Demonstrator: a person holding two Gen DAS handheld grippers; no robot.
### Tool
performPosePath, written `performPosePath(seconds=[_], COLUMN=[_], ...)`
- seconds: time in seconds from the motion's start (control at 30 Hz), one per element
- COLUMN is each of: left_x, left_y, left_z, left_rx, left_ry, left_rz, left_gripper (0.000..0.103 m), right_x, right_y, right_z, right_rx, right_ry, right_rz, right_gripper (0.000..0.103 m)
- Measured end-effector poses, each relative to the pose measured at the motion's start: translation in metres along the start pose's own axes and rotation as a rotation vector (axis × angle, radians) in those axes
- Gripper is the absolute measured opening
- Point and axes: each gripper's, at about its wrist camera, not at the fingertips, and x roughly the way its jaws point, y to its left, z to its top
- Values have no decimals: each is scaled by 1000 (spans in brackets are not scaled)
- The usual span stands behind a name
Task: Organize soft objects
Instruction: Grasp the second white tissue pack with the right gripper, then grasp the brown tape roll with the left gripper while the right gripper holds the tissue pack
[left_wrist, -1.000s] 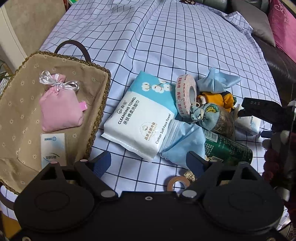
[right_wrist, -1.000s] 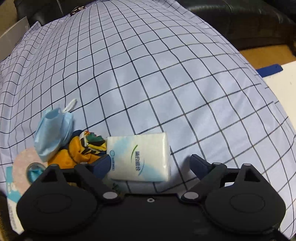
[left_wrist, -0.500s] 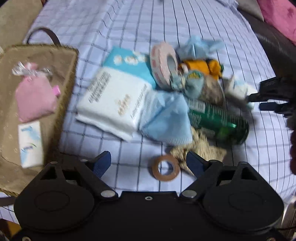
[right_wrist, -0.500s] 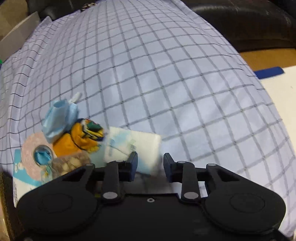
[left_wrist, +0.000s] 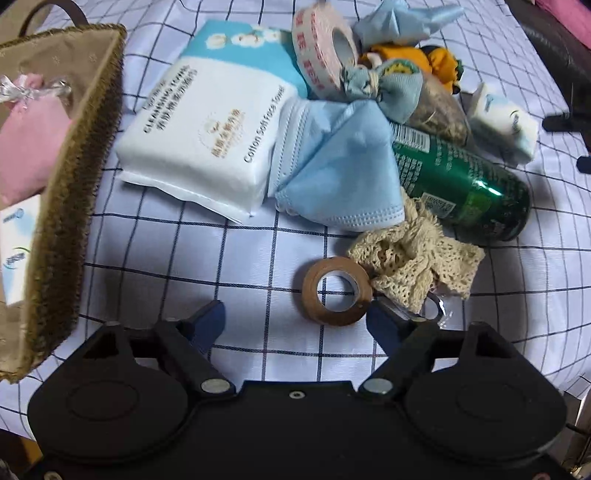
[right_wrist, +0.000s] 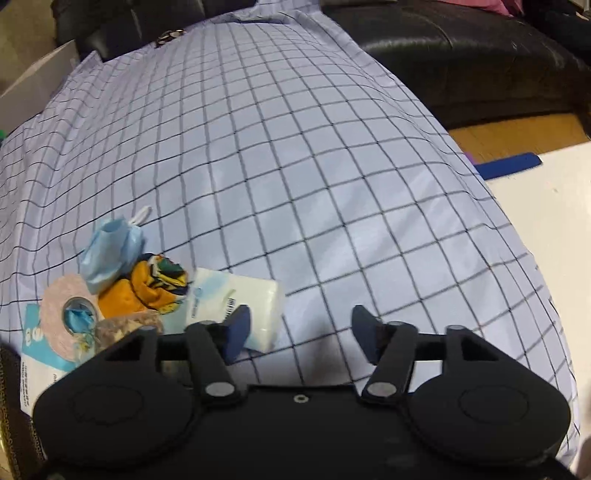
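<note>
My left gripper (left_wrist: 295, 319) is open and empty, low over the checked cloth, with a brown tape roll (left_wrist: 337, 291) just ahead between its fingers. Beyond lie cream lace (left_wrist: 413, 264), a blue face mask (left_wrist: 340, 177) and a cleansing-towel pack (left_wrist: 207, 133). The woven basket (left_wrist: 70, 184) at left holds a pink pouch (left_wrist: 26, 136) and a tissue pack (left_wrist: 16, 247). My right gripper (right_wrist: 299, 332) is open and empty; a white tissue pack (right_wrist: 251, 306) lies against its left finger. The same pack shows in the left wrist view (left_wrist: 506, 122).
A green can (left_wrist: 461, 184), a large pink tape roll (left_wrist: 325, 51), a blue-bowed sachet (left_wrist: 391, 88), an orange cloth toy (right_wrist: 147, 288) and a crumpled blue mask (right_wrist: 110, 251) are piled together. A black sofa (right_wrist: 461, 55) stands beyond the cloth's far edge.
My left gripper moved forward and down toward the brown tape roll and lace. My right gripper closed near the tissue pack, then opened again; the pack lies tilted to its left.
</note>
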Motion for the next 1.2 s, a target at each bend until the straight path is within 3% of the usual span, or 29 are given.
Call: performPosePath(seconds=[0.1, 0.17, 0.2, 0.3, 0.5, 0.7, 0.73, 0.87, 0.97, 1.2], left_x=[8, 10, 11, 18, 18, 18, 18, 15, 11, 1], left_y=[-4, -6, -7, -11, -15, -9, -8, -4, -2, 11], left_z=[2, 3, 4, 6, 6, 9, 9, 9, 8, 8], left_rx=[-3, -2, -2, 1, 21, 3, 3, 6, 6, -44], left_ry=[9, 3, 0, -6, -19, -13, -13, -29, -33, -4], left_rz=[-11, -21, -22, 11, 29, -3, -5, 7, -11, -88], left_gripper=[80, 78, 77, 77, 78, 77, 75, 52, 43, 43], right_x=[-1, -1, 0, 6, 29, 53, 53, 46, 40, 8], right_y=[8, 14, 19, 33, 57, 63, 60, 49, 33, -5], right_z=[1, 3, 4, 8, 3, -4, -5, -7, -8, 0], right_rx=[-14, -31, -50, -88, -94, -106, -104, -112, -83, -24], right_ry=[-26, -64, -81, -106, 7, 77, 74, 68, 89, 110], right_rz=[13, 0, -14, -61, -22, -70, -76, -92, -90, -84], right_gripper=[87, 91, 103, 102, 101, 79, 75, 75, 75, 75])
